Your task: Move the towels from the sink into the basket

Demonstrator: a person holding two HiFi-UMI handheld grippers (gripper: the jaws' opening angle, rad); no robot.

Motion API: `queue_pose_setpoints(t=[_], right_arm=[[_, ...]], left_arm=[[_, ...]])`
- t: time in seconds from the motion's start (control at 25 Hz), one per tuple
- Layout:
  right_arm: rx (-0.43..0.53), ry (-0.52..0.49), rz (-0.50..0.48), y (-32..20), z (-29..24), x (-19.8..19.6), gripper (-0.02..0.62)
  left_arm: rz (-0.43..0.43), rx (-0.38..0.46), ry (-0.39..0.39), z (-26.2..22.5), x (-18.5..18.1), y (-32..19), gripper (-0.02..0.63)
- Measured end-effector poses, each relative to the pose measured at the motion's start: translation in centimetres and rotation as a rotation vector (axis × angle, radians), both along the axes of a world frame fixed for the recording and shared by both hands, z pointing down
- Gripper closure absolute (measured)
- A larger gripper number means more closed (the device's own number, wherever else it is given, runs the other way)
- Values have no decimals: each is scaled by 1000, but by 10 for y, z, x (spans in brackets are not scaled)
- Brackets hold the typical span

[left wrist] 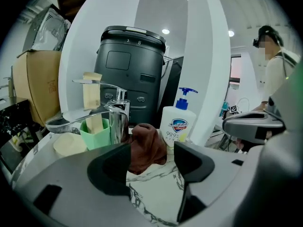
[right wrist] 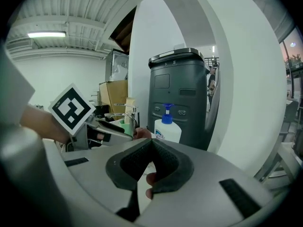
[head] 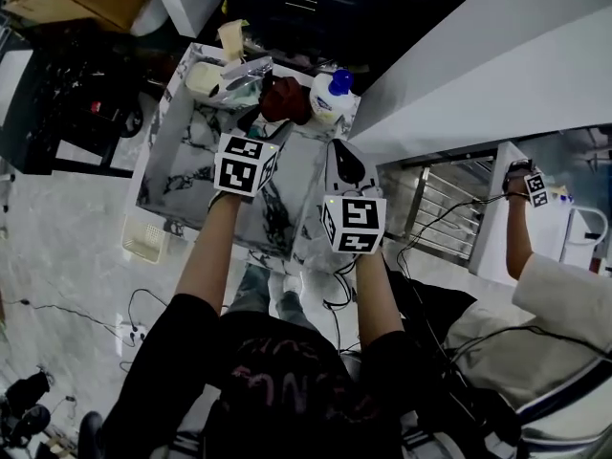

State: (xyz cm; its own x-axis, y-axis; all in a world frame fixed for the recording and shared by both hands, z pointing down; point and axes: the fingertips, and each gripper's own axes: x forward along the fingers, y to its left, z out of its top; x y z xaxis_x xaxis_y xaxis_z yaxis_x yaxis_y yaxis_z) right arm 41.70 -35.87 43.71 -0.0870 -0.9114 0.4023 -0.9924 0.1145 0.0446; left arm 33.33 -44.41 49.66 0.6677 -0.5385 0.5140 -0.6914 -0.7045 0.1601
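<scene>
A brown towel lies crumpled on the marble sink top, beside the chrome faucet and a white soap bottle. My left gripper reaches toward it. In the left gripper view the towel shows in the wide gap of the left gripper, just beyond the tips, and the pads do not press on it. My right gripper hovers to the right over the marble. In its own view the right gripper is shut, tips touching, with nothing between them.
A white basket sits on the floor left of the sink unit. A green cup and a beige round object stand by the faucet. A dark bin stands behind. A person is at the right.
</scene>
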Motion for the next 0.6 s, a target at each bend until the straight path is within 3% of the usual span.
queue_pose_setpoints(t=[0.44, 0.6], right_arm=[[-40, 13, 56, 7, 20, 27, 580], [-52, 31, 62, 11, 23, 31, 580]], left_arm=[[46, -40, -52, 41, 36, -25, 295], [36, -59, -79, 51, 37, -33, 332]])
